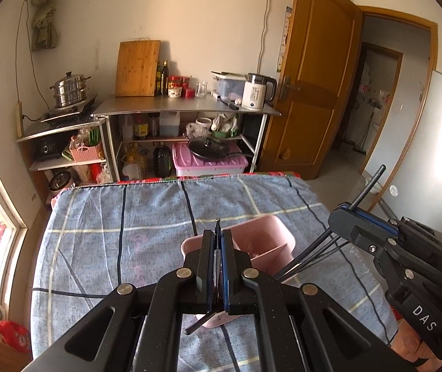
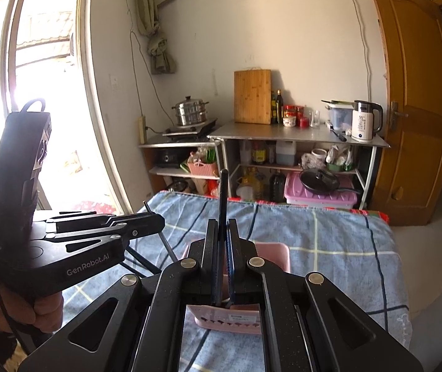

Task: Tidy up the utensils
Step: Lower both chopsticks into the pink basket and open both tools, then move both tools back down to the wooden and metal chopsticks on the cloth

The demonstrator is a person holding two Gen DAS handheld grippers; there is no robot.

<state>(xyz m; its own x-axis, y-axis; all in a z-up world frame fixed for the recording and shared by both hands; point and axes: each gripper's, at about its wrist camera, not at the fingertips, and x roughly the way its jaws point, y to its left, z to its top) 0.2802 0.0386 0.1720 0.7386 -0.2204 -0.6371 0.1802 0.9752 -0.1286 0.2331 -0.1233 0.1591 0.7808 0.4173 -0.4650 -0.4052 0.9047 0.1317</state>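
Observation:
A pink utensil holder [image 1: 258,245] with a divider stands on the blue checked tablecloth [image 1: 146,217]; it also shows in the right wrist view [image 2: 270,255]. My left gripper [image 1: 218,235] is shut on a thin black chopstick [image 1: 217,226], held just above the holder's near-left side. My right gripper [image 2: 222,229] is shut on a black chopstick [image 2: 222,192] that sticks up past its fingertips, above the holder. In the left wrist view the right gripper [image 1: 349,215] holds dark chopsticks [image 1: 317,254] slanting down toward the holder's right side.
Beyond the table's far edge stands a steel shelf unit [image 1: 186,108] with a cutting board, bottles, a kettle [image 1: 256,91] and a steamer pot [image 1: 69,90]. A wooden door [image 1: 310,77] is at the right, a bright window [image 2: 44,93] at the left.

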